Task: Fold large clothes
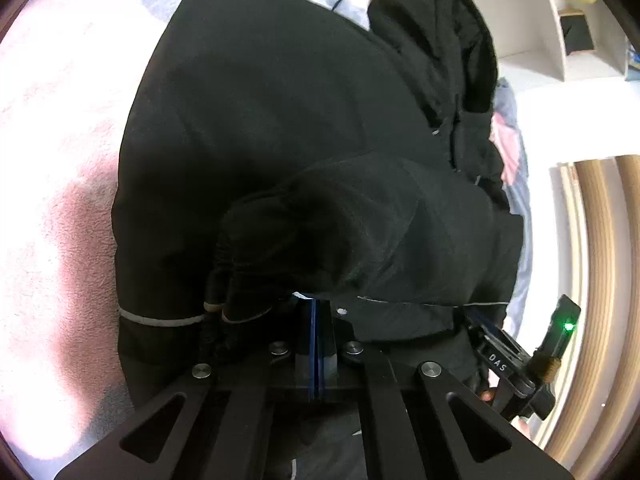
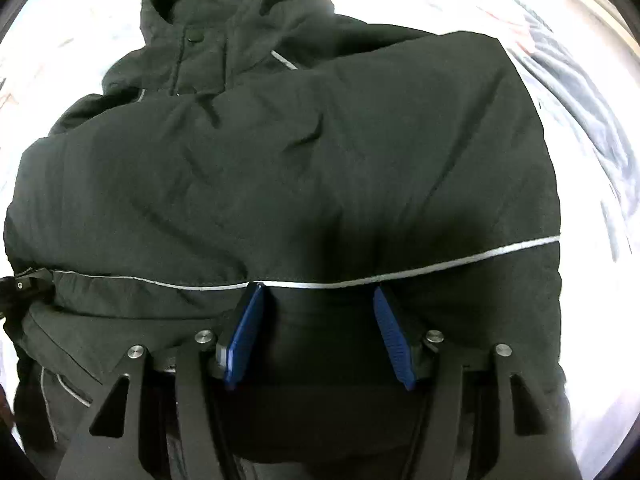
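Left gripper pads closed together; jacket hides bedding.

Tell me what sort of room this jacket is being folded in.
Probably a bedroom: the black jacket lies on rumpled pale bedding with a fluffy pink blanket beside it, and white shelving stands behind.

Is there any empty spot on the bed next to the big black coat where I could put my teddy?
Yes. The pink fuzzy blanket lies bare along one side of the black coat. On its other side, the pale bedding is bare but rumpled. The middle is crowded: the coat fills it, with the left gripper and the right gripper at its hem.
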### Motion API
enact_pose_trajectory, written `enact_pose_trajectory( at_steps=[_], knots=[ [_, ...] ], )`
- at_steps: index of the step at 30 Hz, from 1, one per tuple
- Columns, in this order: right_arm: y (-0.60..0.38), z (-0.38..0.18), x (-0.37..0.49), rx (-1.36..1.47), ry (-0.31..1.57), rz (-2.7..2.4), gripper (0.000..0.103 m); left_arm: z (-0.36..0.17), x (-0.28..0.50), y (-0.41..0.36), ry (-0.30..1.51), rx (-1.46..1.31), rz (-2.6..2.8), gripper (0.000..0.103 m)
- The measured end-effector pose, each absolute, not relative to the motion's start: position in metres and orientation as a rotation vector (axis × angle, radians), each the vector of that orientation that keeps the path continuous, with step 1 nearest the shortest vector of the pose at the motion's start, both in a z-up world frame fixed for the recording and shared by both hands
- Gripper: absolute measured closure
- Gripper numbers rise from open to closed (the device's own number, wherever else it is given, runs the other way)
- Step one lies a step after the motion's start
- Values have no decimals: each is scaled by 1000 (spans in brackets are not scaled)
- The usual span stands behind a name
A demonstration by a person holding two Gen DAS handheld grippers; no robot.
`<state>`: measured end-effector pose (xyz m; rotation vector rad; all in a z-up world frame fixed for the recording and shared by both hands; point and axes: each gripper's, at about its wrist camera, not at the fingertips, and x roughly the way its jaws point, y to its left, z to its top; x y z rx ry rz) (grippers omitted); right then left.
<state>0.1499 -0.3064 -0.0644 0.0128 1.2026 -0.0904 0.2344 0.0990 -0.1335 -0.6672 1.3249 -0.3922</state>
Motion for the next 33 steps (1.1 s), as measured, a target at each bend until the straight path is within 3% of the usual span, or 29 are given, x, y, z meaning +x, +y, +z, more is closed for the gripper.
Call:
enact_pose_trajectory(
  at_steps=[2, 5, 7, 9, 11, 19, 25, 33],
  knots=[
    [-302, -55, 153, -5, 1252, -96, 42, -123, 231, 95, 1308, -620, -386, 101],
    [-296, -24, 134, 5, 1282, -53, 42, -104, 226, 90, 1271, -555, -414, 93],
    [-295, 7, 114, -13, 1250, -44, 42, -87, 219, 90, 1226, -512, -425, 81],
    [-298, 41, 93, -20, 1214, -50, 42, -70, 208, 93, 1171, -494, -424, 52],
    [-306, 72, 76, 1, 1189, -56, 42, -59, 199, 100, 1130, -513, -411, 40],
    [-346, 213, 11, 40, 1193, -192, 41, -36, 165, 107, 1075, -510, -378, 40],
    [-342, 309, -60, 5, 1156, -245, 32, -41, 137, 97, 1074, -357, -396, 40],
    [-315, 363, -114, -43, 951, -240, 26, -20, 127, 93, 1053, -356, -415, 40]
  ],
)
